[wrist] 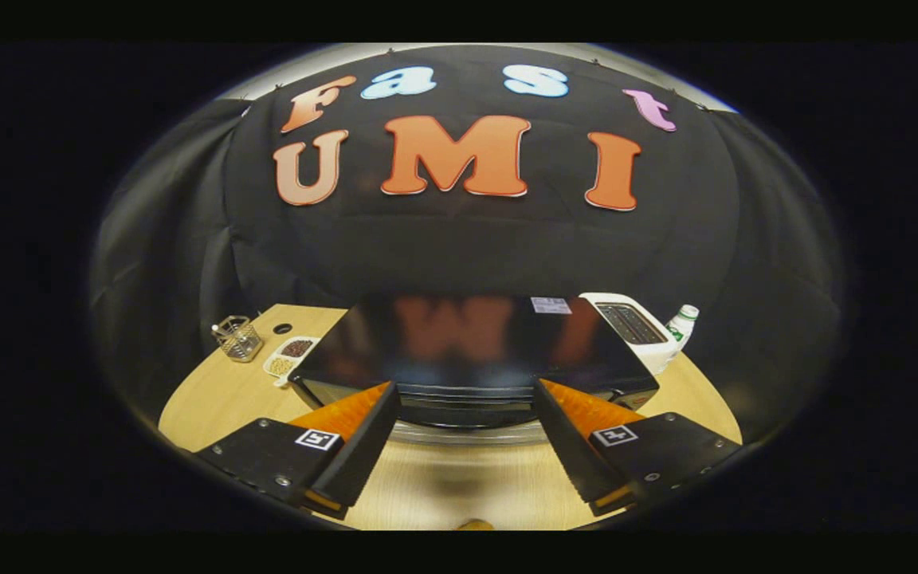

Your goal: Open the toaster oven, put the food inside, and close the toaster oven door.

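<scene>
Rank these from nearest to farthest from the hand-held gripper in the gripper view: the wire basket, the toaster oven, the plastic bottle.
The hand-held gripper is open, its fingers spread over the table.
1. Toaster oven: just ahead of the fingers, dead centre.
2. Wire basket: off to the left, beyond the oven's front corner.
3. Plastic bottle: far right, behind the white toaster.
</scene>
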`<state>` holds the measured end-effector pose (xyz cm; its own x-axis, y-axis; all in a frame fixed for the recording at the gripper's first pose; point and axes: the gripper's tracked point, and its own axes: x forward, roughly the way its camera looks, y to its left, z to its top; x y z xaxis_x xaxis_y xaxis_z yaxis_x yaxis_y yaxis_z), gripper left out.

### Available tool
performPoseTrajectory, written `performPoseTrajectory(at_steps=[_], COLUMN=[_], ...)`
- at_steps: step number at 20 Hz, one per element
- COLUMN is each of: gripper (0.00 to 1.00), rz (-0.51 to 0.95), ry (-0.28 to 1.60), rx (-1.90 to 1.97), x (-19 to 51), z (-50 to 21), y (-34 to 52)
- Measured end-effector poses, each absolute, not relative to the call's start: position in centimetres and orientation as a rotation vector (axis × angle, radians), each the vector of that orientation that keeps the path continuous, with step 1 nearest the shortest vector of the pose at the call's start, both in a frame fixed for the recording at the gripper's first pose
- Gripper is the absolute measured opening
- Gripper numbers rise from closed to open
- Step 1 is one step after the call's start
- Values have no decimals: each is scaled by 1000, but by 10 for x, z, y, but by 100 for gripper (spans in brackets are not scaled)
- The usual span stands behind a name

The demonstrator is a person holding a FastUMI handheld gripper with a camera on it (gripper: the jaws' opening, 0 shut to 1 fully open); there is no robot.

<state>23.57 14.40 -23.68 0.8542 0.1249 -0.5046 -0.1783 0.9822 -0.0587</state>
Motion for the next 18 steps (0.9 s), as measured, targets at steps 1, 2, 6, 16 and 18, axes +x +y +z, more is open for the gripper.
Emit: performPoseTrajectory(at_steps=[1,2,6,16,18], gripper=[100,99,100,100,99], rz=[158,159,157,188,192], ry=[535,543,550,597,612], rx=[-111,-101,-41,-73,-88], x=[236,235,235,176,151], z=[-243,-245,-248,-260,-274], y=[145,146,150,142,138])
